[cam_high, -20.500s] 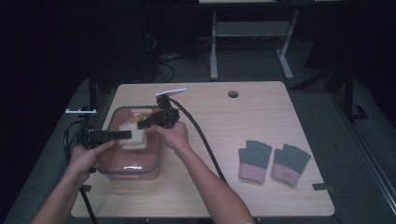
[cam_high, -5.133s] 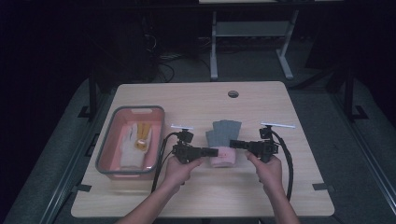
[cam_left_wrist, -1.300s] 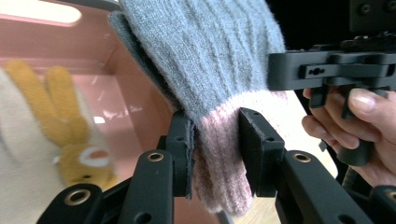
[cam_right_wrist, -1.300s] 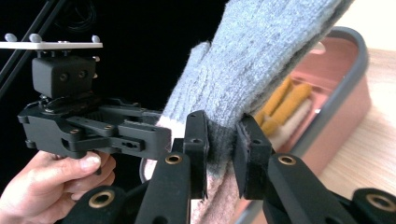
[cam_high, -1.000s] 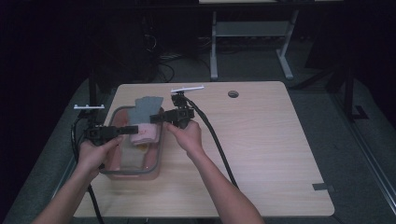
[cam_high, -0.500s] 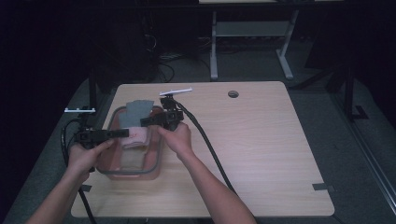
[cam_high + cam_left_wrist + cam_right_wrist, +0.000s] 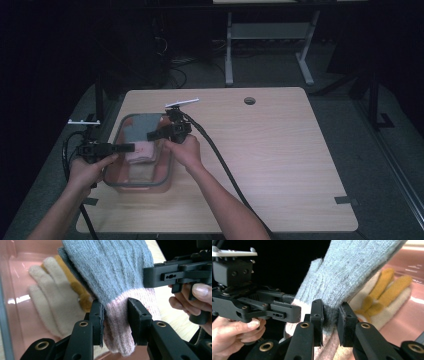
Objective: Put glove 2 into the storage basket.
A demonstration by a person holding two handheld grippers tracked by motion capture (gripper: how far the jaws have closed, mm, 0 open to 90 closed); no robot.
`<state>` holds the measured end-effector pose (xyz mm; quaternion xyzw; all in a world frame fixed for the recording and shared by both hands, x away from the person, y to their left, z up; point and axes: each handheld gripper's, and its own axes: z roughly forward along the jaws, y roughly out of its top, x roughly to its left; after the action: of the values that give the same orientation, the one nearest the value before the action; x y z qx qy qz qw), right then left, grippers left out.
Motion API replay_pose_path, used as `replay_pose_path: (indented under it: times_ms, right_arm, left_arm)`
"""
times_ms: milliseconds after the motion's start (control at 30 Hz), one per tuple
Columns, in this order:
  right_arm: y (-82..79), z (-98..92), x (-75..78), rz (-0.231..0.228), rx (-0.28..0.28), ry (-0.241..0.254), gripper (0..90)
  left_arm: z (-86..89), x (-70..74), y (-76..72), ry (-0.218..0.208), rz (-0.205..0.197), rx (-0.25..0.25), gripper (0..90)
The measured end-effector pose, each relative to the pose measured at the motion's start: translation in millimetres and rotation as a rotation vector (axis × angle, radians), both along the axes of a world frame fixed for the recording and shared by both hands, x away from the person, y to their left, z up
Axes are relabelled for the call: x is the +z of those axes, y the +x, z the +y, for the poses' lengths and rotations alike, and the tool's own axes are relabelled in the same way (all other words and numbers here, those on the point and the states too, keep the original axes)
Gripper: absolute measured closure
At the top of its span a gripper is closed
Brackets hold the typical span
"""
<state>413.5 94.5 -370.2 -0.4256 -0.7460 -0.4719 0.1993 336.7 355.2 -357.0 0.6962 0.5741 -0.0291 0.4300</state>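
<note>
A pair of grey knit gloves with pink cuffs (image 7: 142, 129) hangs between both grippers over a pink bin with a grey rim (image 7: 138, 186) at the table's left. My left gripper (image 7: 131, 147) is shut on the pink cuff (image 7: 117, 337), with its jaws (image 7: 115, 312) pinching the knit. My right gripper (image 7: 151, 135) is shut on the grey knit (image 7: 352, 272) just above the cuff, jaws (image 7: 331, 315) pressed into it. Cream and mustard gloves (image 7: 53, 298) lie on the bin's floor (image 7: 412, 272) beneath the grey pair.
The wooden table (image 7: 280, 165) stretches wide to the right of the bin, with a round cable hole (image 7: 249, 100) near its far edge. A thick black cable (image 7: 220, 160) trails from the right gripper across the table. Dark floor and a desk frame lie beyond.
Both hands have carried the grey gloves a little left and down, from over the bin's far right corner to lower over its middle. Both grips stay the same.
</note>
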Motion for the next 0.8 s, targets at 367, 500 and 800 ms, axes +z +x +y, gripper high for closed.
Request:
replay_pose_path:
  times_ms: [367, 500, 800]
  right_arm:
    - [2.2, 7.5, -10.4, 0.017, 0.017, -0.035, 76.5]
    - [2.7, 10.7, -13.7, 0.023, 0.022, -0.045, 76.4]
    - [2.9, 17.4, -19.7, 0.027, 0.033, -0.089, 76.4]
  left_arm:
    - [2.5, -7.3, 0.0, 0.026, 0.028, 0.002, 67.1]
    - [4.2, -9.8, 0.1, 0.036, 0.041, 0.002, 67.1]
    - [2.3, -18.8, 0.3, 0.078, 0.063, 0.001, 67.1]
